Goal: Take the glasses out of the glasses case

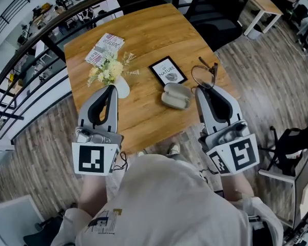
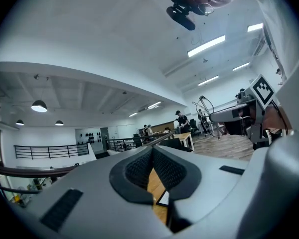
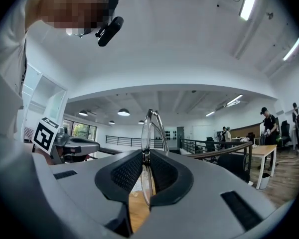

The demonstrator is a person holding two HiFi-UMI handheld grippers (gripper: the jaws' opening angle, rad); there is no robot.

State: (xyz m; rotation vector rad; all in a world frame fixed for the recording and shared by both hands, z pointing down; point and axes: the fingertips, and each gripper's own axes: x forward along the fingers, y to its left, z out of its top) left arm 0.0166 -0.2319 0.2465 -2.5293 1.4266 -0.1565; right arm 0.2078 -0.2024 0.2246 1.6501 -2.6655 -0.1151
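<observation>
**Glasses in the right gripper, case lying on the table**

The right gripper [image 1: 201, 89] is gripping the glasses [image 1: 202, 77]. In the right gripper view its two pads [image 3: 162, 171] are pressing on the thin frame, and the glasses [image 3: 148, 126] are standing upright, edge-on, between them. In the head view the glasses are sticking out past the jaw tips, over the right part of the wooden table [image 1: 143, 32]. The grey glasses case [image 1: 176, 96] is lying on the table just beside that gripper, apart from the glasses and near a small picture frame [image 1: 167, 70]. The left gripper [image 1: 111, 88] is holding nothing; its jaws are standing together at the tips, close to a white vase [image 1: 122, 86] with flowers [image 1: 109, 70]
</observation>
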